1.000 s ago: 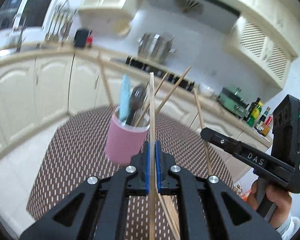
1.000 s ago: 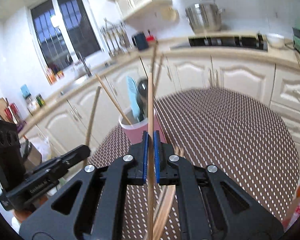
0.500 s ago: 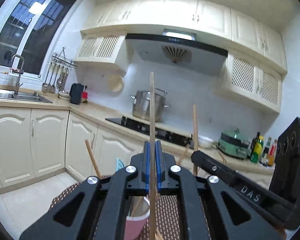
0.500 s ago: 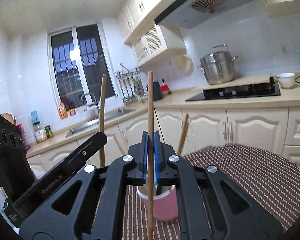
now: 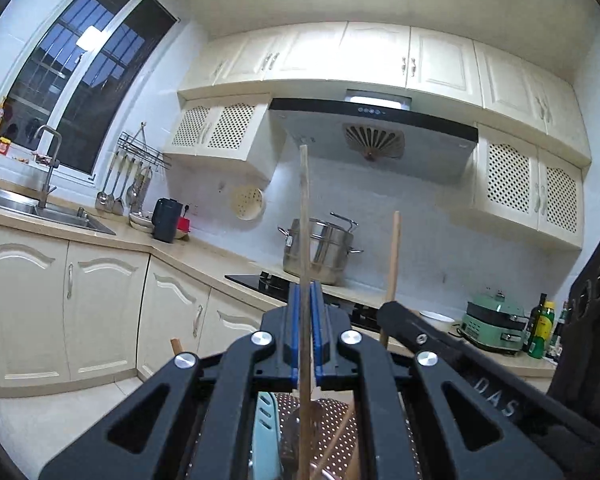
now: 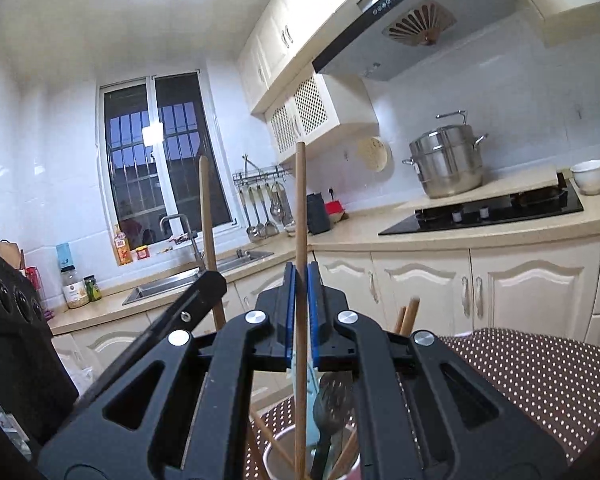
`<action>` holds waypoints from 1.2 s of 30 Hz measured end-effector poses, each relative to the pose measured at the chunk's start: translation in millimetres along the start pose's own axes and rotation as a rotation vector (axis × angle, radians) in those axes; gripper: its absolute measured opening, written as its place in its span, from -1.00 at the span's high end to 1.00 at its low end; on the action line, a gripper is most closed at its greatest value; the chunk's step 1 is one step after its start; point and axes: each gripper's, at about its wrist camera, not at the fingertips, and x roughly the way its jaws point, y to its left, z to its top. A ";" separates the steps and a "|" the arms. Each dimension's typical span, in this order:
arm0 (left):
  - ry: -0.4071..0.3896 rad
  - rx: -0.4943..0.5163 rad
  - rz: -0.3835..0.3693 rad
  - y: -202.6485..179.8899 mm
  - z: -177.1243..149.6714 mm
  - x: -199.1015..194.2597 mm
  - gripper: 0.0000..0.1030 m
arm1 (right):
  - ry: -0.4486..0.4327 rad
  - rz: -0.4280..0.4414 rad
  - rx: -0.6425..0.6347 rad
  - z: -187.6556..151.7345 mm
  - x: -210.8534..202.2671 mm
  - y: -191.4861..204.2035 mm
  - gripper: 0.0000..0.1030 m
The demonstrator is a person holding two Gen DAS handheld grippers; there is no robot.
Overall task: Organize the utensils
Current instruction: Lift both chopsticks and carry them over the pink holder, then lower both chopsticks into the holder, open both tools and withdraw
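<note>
My left gripper (image 5: pixel 305 292) is shut on a wooden chopstick (image 5: pixel 304 216) held upright. My right gripper (image 6: pixel 301 272) is shut on another upright wooden chopstick (image 6: pixel 300 200). Each shows in the other view: the right gripper's finger (image 5: pixel 420 332) with its chopstick (image 5: pixel 393 256), and the left gripper's finger (image 6: pixel 196 300) with its chopstick (image 6: pixel 206 208). Below the right gripper, the pink utensil cup (image 6: pixel 284 456) holds several chopsticks, a light blue spatula and a black slotted spoon (image 6: pixel 332 396). The lower chopstick ends reach into the cup. The spatula (image 5: pixel 266 432) shows under the left gripper.
The cup stands on a brown dotted table mat (image 6: pixel 540 376). Behind are cream cabinets (image 5: pixel 100 304), a sink (image 5: pixel 28 208), a black hob (image 6: pixel 500 208) with a steel pot (image 6: pixel 448 164), and a green appliance (image 5: pixel 496 324) with bottles.
Both grippers have tilted up from looking down at the table to looking level at the kitchen wall. The chopsticks now stand upright and the cup has dropped to the bottom of the views.
</note>
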 end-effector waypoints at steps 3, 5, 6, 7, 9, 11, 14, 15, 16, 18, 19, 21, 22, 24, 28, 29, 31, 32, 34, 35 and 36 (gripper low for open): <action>-0.002 -0.014 0.020 5.4 -6.3 6.9 0.89 | -0.009 -0.001 0.000 -1.2 2.7 -0.8 0.88; 0.006 -0.013 0.031 7.7 -12.6 10.4 0.90 | -0.003 -0.006 -0.010 -2.7 4.1 0.2 0.88; 0.012 -0.011 0.034 8.5 -15.1 11.5 0.89 | 0.003 -0.005 -0.014 -2.6 4.3 0.4 0.88; 0.019 -0.009 0.036 8.9 -17.5 11.9 0.89 | 0.010 -0.002 -0.021 -3.8 6.0 -0.2 0.88; 0.035 -0.003 0.041 10.9 -22.2 12.7 0.89 | 0.021 -0.006 -0.031 -6.8 7.4 -1.4 0.88; 0.059 0.006 0.045 12.9 -28.2 11.7 0.89 | 0.036 0.000 -0.023 -9.1 7.0 -3.5 0.88; 0.094 0.005 0.046 16.1 -34.6 7.1 0.90 | 0.053 -0.004 -0.034 -12.4 3.9 -2.2 0.87; 0.100 0.006 0.046 17.0 -35.8 4.6 0.89 | 0.057 -0.006 -0.038 -12.8 3.0 -1.7 0.87; 0.109 0.008 0.046 17.9 -37.2 1.3 0.90 | 0.063 -0.009 -0.044 -13.2 0.5 -1.2 0.87; 0.126 0.003 0.049 20.2 -38.8 -5.3 0.90 | 0.067 -0.011 -0.046 -14.2 -0.6 -0.9 0.87; 0.136 0.000 0.048 20.6 -39.6 -7.8 0.90 | 0.075 -0.014 -0.049 -14.5 -4.1 -0.6 0.87; 0.156 0.005 0.046 20.5 -42.3 -13.7 0.90 | 0.085 -0.016 -0.052 -16.1 -7.9 0.1 0.87; 0.163 0.009 0.045 19.8 -44.0 -16.2 0.90 | 0.089 -0.019 -0.058 -16.8 -11.4 1.2 0.87; 0.181 0.019 0.040 17.5 -47.0 -22.6 0.90 | 0.099 -0.025 -0.069 -18.8 -18.5 3.5 0.87; 0.216 0.033 0.035 13.8 -53.2 -32.7 0.90 | 0.125 -0.036 -0.080 -24.6 -29.4 6.8 0.87; 0.221 0.035 0.037 13.2 -54.3 -35.1 0.90 | 0.131 -0.040 -0.083 -25.9 -31.2 7.2 0.87; 0.234 0.033 0.035 12.5 -55.5 -40.2 0.90 | 0.142 -0.048 -0.086 -28.6 -35.2 7.9 0.87; 0.242 0.031 0.034 12.5 -55.6 -41.8 0.89 | 0.148 -0.052 -0.086 -29.4 -37.0 7.9 0.87; 0.272 0.032 0.032 12.3 -55.9 -42.6 0.88 | 0.161 -0.062 -0.085 -31.0 -39.9 7.6 0.87; 0.289 0.036 0.038 12.1 -56.2 -41.9 0.88 | 0.165 -0.066 -0.084 -31.9 -40.8 7.4 0.87; 0.303 0.039 0.043 11.7 -56.3 -40.9 0.88 | 0.173 -0.070 -0.080 -32.9 -41.3 7.0 0.87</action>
